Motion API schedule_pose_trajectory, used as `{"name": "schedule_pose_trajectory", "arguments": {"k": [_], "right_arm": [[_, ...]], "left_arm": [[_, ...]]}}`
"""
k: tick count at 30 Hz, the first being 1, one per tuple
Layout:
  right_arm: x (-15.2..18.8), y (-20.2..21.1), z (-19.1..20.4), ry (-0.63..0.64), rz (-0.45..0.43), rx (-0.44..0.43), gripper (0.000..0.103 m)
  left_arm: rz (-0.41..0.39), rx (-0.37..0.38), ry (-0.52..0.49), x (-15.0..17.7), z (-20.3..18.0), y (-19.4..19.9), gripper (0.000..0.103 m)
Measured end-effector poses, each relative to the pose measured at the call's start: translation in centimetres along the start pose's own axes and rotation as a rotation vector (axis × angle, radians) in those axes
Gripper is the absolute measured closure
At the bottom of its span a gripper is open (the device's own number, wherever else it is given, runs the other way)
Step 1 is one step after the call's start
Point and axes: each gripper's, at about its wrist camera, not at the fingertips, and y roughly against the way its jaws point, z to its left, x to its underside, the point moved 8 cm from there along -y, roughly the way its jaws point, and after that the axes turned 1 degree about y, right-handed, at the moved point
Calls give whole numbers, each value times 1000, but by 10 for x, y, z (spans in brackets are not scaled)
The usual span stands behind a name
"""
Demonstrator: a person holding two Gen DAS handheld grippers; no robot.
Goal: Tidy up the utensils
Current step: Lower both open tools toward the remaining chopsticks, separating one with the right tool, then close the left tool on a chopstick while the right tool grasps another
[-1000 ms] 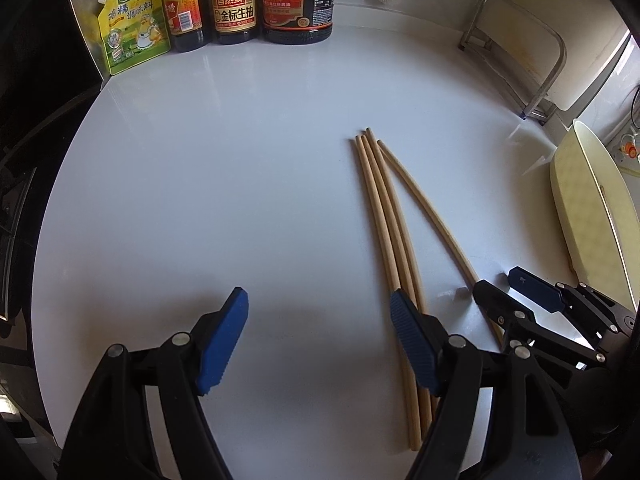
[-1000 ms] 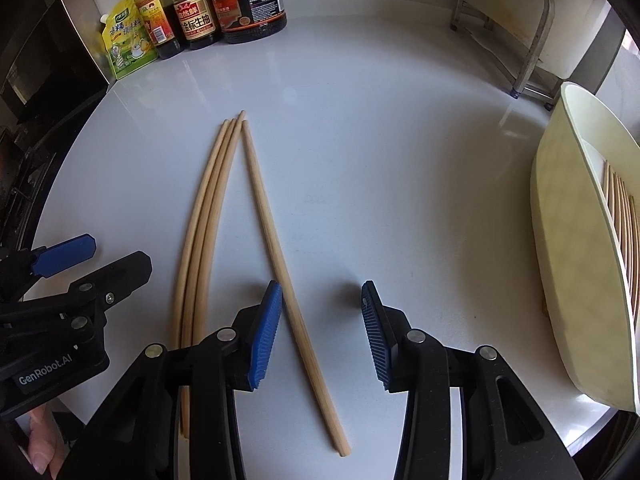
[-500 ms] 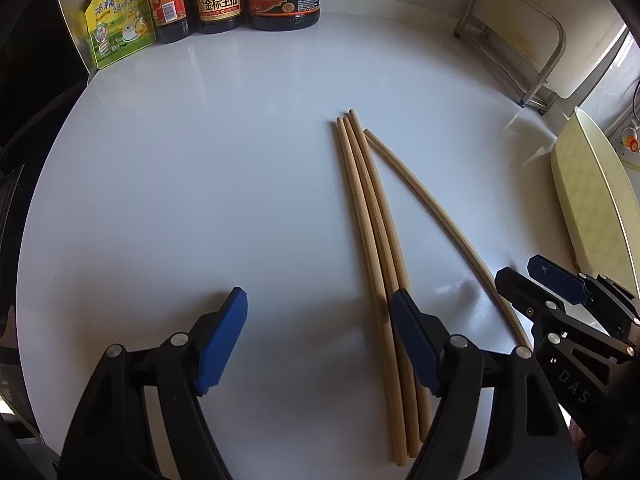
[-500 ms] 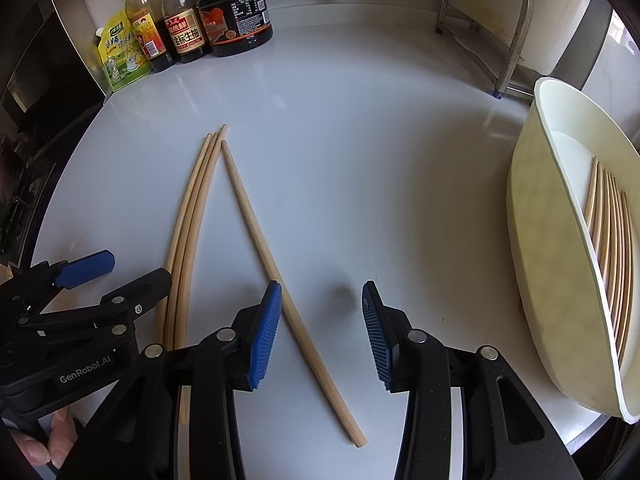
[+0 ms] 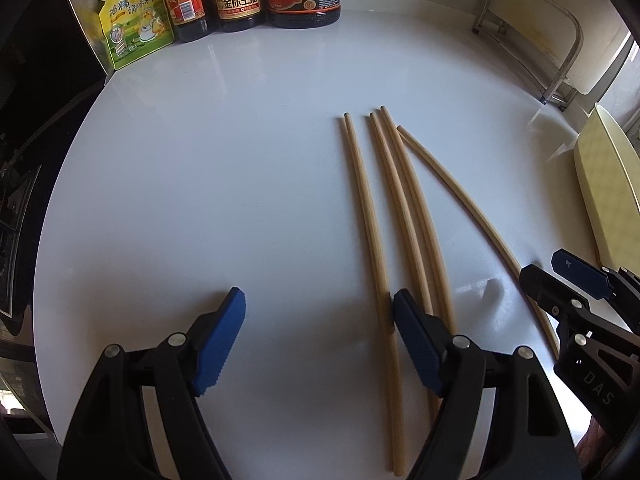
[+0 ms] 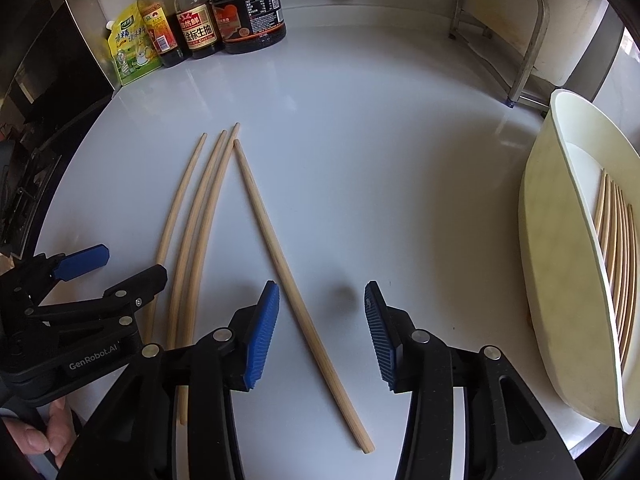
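Observation:
Several wooden chopsticks lie on the white counter. In the left wrist view one chopstick lies apart to the left, two lie together, and one angles off right. My left gripper is open and empty; its right pad touches the leftmost chopstick's side. My right gripper is open, with the separate chopstick lying between its jaws. A cream tray at the right holds several chopsticks.
Sauce bottles and a yellow seasoning pouch stand at the back left. A metal rack stands at the back right. A dark stove edge borders the counter on the left.
The leftmost chopstick has separated from the bundle, shifted left by my left gripper's pad. My right gripper moved so the single chopstick lies between its jaws.

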Motion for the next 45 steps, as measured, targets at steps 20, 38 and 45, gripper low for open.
{"name": "schedule_pose_trajectory", "arguments": {"k": [20,38,45], "right_arm": [[-7,-11,6,85,-8,37,60],[-11,-6,15,-18,22,-72,97],[-10,12,12,-87,-3,-110,97]], "left_arm": [[-19,-3,-13,-10,3,-3,33],[35,85,-90,-8,-16,10,96],[19,90,-78,-14,-7,24,96]]}}
